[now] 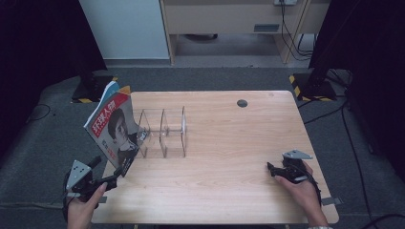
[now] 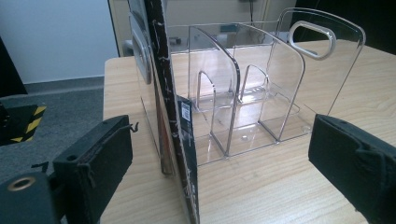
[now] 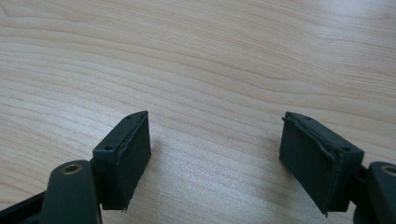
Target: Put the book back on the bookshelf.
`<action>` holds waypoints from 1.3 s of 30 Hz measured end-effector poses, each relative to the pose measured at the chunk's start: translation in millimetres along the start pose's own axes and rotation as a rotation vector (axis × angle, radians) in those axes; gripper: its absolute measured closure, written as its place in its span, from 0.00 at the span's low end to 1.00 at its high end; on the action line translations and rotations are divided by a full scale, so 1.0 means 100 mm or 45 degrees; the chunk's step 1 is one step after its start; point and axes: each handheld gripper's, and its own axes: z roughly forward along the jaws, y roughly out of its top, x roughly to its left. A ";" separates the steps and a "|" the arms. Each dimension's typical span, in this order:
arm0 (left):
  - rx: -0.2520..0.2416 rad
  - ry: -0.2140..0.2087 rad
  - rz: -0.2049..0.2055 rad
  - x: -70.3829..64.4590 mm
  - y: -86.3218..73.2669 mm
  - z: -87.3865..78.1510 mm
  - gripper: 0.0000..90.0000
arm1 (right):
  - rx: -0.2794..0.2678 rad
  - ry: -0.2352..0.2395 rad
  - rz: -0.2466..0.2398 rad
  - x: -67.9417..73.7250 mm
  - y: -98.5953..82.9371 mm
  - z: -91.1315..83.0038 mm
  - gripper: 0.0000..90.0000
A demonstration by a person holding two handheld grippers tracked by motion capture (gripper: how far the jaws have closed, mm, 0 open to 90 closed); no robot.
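close up, magazine (image 2: 163,93) stands unclamped.

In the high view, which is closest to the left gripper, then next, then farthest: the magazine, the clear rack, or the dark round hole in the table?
From the left gripper:
1. Magazine, leaning just ahead of it at the table's left.
2. Clear rack, right beside the magazine.
3. Dark round hole, far side, right of centre.

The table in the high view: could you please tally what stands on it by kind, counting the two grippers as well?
Magazines: 1, the magazine leaning at the organiser's left end.
Clear organisers: 1, the clear organiser.
Grippers: 2, the left gripper and the right gripper, both open.
Total: 4.
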 end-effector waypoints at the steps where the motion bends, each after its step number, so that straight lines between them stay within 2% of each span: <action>1: 0.004 -0.004 0.004 0.00 -0.01 -0.01 0.06 | 0.000 0.000 0.001 0.00 0.00 0.00 0.28; 8: 0.025 -0.006 0.023 -0.03 -0.05 -0.09 0.07 | 0.001 0.001 -0.002 0.00 0.00 0.00 0.28; 20: 0.054 -0.082 0.089 -0.16 -0.06 -0.10 0.07 | 0.002 0.001 0.001 0.00 0.00 0.00 0.28; 25: 0.062 -0.139 0.110 -0.22 -0.05 -0.04 0.08 | 0.002 0.001 0.001 0.00 0.00 0.00 0.28; 39: 0.117 -0.235 0.146 -0.41 0.00 0.24 0.08 | 0.003 0.002 -0.001 0.00 0.00 0.00 0.27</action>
